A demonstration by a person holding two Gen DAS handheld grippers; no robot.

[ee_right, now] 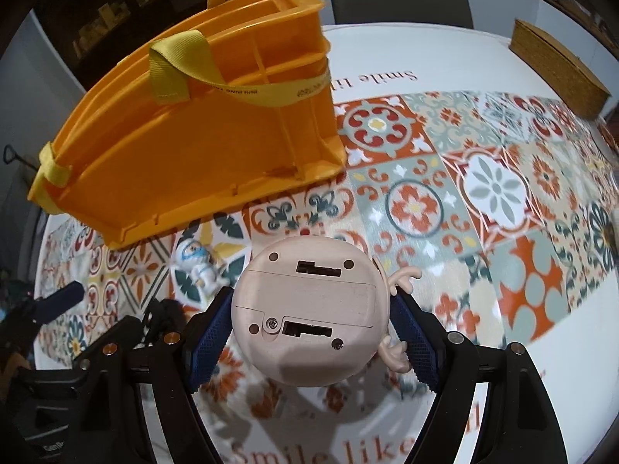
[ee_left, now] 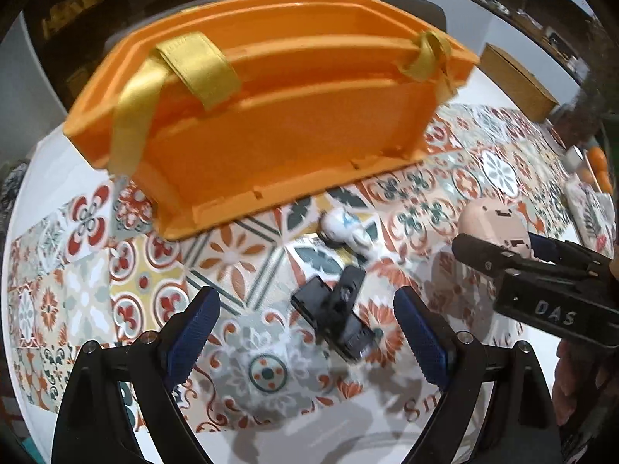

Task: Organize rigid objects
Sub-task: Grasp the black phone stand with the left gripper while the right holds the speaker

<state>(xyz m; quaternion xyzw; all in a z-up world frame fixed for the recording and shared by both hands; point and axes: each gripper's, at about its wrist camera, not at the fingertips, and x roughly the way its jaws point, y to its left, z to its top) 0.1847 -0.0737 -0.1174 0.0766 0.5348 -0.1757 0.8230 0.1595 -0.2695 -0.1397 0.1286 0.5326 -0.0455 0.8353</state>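
Your right tool [ee_right: 309,332] pinches a round, pale pink plastic toy [ee_right: 309,309] between its ribbed blue pads [ee_right: 414,344], lifted above the desk [ee_right: 541,367]. The toy's flat underside faces the right wrist camera: a panel with small screws, two dark slots, and little antler-like nubs at its right edge. In the left wrist view the same toy [ee_left: 493,228] shows at the right, beside a black block of the right tool lettered "DAS".

Your left tool [ee_left: 305,332] stands spread wide with nothing between its pads, hovering over a black, angular plastic piece [ee_left: 336,321] lying on the desk; its exact shape is blurred. Just past that lies a small white-and-blue figurine [ee_right: 195,266].

Beyond the figurine stands an orange moulded-plastic basket [ee_left: 271,116], curved and ribbed, with yellow woven ribbon straps [ee_right: 182,73]; the ribbon carries printing too small to read.

The desk wears a glossy cloth printed with tile patterns in orange, red, grey-green and cream; red script on it reads "Smile like" near you and again, inverted, at the far side. A brown flat-topped box [ee_right: 557,65] sits at the far right edge.
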